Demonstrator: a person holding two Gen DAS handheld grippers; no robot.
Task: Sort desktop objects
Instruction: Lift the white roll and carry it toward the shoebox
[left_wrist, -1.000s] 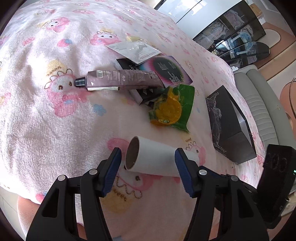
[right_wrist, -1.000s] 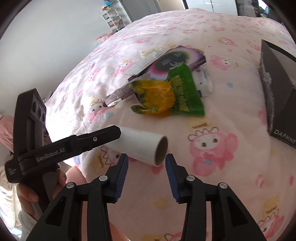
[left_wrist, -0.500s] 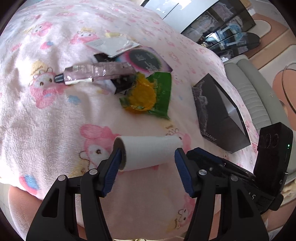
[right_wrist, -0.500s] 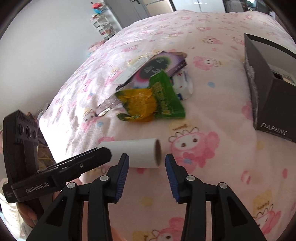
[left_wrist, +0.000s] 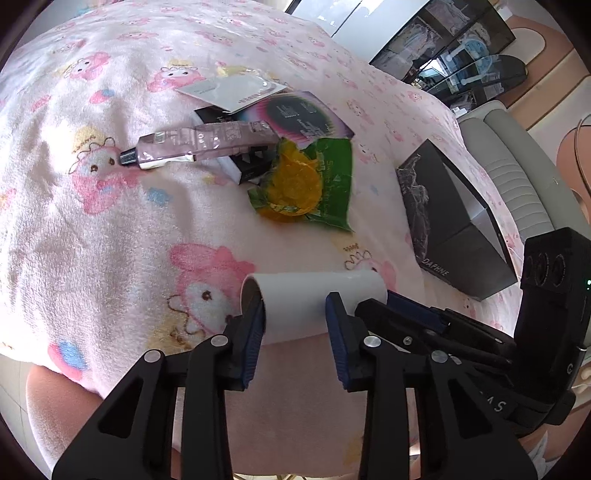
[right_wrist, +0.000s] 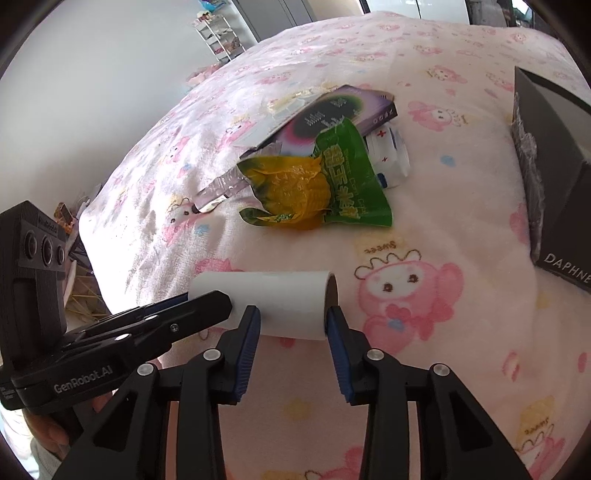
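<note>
Both of my grippers meet on the same white paper roll (left_wrist: 314, 295), a smooth matte cylinder with a brown cardboard core, lying on its side near the blanket's front edge. On the left gripper (left_wrist: 295, 325) the 2 ribbed blue pads (left_wrist: 253, 339) bracket one open end of the roll, the jaws parted about as wide as the tube and pressed against its curved wall, so I am grasping it. From the right wrist view the right gripper (right_wrist: 291, 328) does the same at the other end, its blue pads (right_wrist: 249, 343) closed onto the roll's sides just behind the dark hollow rim.

Under everything lies a fluffy pink blanket (left_wrist: 92, 240), printed with cartoon characters, soft and napped. Well beyond the roll sits a crinkled green and yellow snack bag (left_wrist: 306, 184), glossy plastic, puffed in the middle. Touching its far side is a metallic pink tube (left_wrist: 199, 142) with a black cap, laid across a small black carton (left_wrist: 243, 166). A flat purple box (left_wrist: 303, 118) with a dark oval print lies behind them, a white sachet (left_wrist: 229, 90) overlapping its far corner. To the right stands a rigid black cardboard box (left_wrist: 447, 218), open-topped, lettered DAPHNE.
</note>
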